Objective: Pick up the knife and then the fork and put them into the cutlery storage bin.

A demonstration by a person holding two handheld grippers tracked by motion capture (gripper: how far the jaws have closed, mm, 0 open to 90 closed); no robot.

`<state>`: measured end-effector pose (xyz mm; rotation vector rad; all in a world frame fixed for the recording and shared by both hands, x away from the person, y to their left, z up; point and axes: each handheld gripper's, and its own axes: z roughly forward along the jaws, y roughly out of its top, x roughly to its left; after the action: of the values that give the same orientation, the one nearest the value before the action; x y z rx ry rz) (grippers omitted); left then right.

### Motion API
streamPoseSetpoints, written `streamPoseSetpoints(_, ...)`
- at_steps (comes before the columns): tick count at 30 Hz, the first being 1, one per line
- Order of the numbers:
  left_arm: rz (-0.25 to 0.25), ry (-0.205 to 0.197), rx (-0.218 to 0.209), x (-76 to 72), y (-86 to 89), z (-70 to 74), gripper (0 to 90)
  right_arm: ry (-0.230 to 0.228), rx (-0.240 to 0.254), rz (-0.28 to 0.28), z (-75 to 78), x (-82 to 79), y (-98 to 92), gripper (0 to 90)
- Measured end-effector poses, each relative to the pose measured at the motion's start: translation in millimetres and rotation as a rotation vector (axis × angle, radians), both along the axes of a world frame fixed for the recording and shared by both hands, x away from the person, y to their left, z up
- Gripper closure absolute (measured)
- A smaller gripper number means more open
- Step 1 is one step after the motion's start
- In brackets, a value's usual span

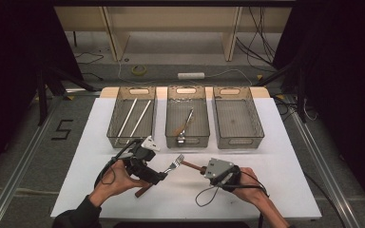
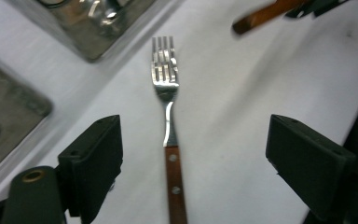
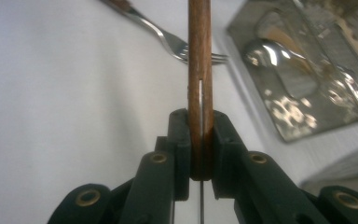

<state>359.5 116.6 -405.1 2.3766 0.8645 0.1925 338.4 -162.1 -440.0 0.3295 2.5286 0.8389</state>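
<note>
Wide apart and grasping nothing: the fingers (image 2: 98, 149) of the left gripper (image 2: 196, 128), set to either side of a fork (image 2: 168, 116) flat on the white table (image 1: 275, 156), just in front of the middle basket (image 1: 187, 140). Runs lengthwise straight down the gap, wooden handle nearest the left hand, tines pointing away toward that basket; touches neither finger. Clenched, by contrast, on the brown shaft of a wooden-handled utensil (image 3: 199, 56): the fingers (image 3: 179, 135) of the right gripper (image 3: 199, 122), to the front and right of the middle basket, handle end poking out toward the fork's tines, working end out of sight. Probably turns on that alignment: a plain squeeze of the left fingers, nearer by far and already astride, pinches the fork across its neck or handle, with little need for turning the wrist first.
</note>
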Motion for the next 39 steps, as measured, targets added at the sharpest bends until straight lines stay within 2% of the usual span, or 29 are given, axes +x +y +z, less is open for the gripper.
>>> streamPoseSetpoints(2,0.015,-0.01,-0.01,-1.3,4.2,-3.8,18.0,0.019,0.031,-0.029,4.2,4.4,-5.1,81.3)
streamPoseSetpoints(4,0.03,-0.027,-0.025,-2.7,7.7,-6.7,17.7,0.022,0.038,-0.051,9.6,8.5,-9.3,81.3)
streamPoseSetpoints(10,0.043,-0.038,-0.047,-6.1,15.4,-11.2,17.5,0.055,0.111,-0.154,24.7,28.1,-25.9,81.3)
streamPoseSetpoints(17,0.066,-0.054,-0.065,-11.2,24.4,-20.3,17.5,0.088,0.178,-0.258,46.1,56.2,-44.0,81.2)
streamPoseSetpoints(22,0.081,-0.078,-0.085,-14.6,27.6,-20.8,17.2,0.112,0.226,-0.315,62.3,80.5,-54.5,81.3)
streamPoseSetpoints(25,0.092,-0.091,-0.106,-16.1,31.5,-19.4,17.0,0.117,0.241,-0.349,70.0,96.4,-58.7,81.2)
streamPoseSetpoints(28,0.109,-0.096,-0.146,-18.0,35.6,-20.2,16.9,0.131,0.252,-0.383,74.0,112.2,-61.5,81.3)
streamPoseSetpoints(33,0.113,-0.109,-0.162,-20.2,39.4,-21.5,16.9,0.152,0.265,-0.437,74.9,134.8,-63.7,81.2)
streamPoseSetpoints(39,0.12,-0.127,-0.185,-22.3,42.0,-21.5,17.0,0.159,0.26,-0.497,73.4,157.5,-63.7,81.2)
